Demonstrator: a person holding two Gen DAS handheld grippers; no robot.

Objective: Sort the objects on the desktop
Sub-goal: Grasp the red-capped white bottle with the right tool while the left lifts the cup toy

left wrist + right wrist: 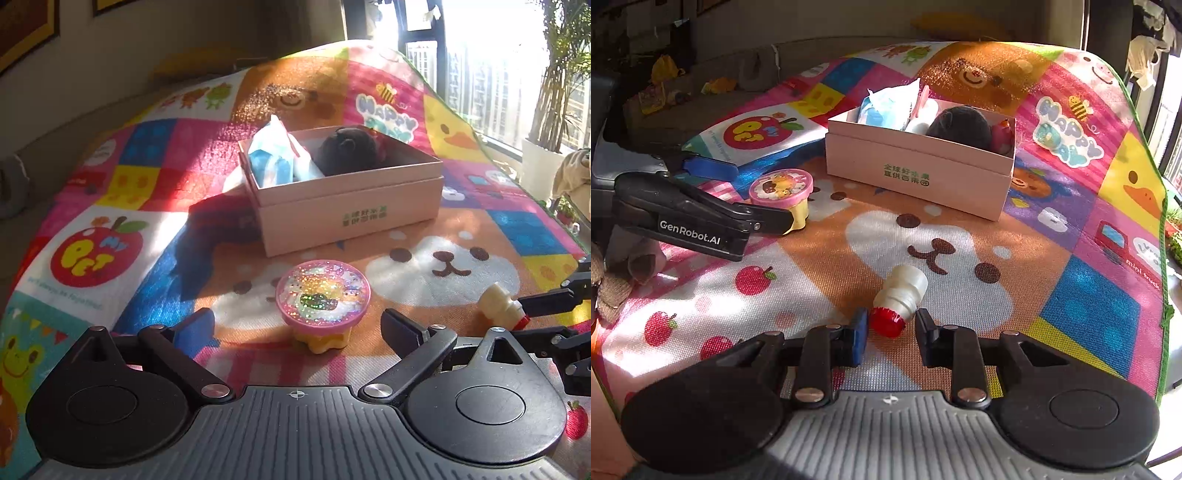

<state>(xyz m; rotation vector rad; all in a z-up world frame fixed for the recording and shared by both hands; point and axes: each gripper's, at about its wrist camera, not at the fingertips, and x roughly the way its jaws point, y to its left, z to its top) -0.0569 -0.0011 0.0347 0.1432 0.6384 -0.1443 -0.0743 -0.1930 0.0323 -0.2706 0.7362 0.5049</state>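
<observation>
We have two things left on the mat (pixel 960 236): a small bottle (pixel 901 295) lying on its side and a pink-lidded cup (pixel 322 299) standing upright. The box (pixel 351 206) beyond both already holds several items.

Our right gripper (pixel 891 328) has its fingers apart, and the bottle's red cap sits between the tips without visible contact; the white body points away from us, toward the box. We judge the grasp is the step in hand. We should slide forward until the pads flank the body rather than the cap, then close squarely so it cannot roll out.

Our left gripper (pixel 297 325) is spread wide, with the cup just ahead of the tips, roughly centred. We should grip under the lid's overhang, on the yellow base.
</observation>
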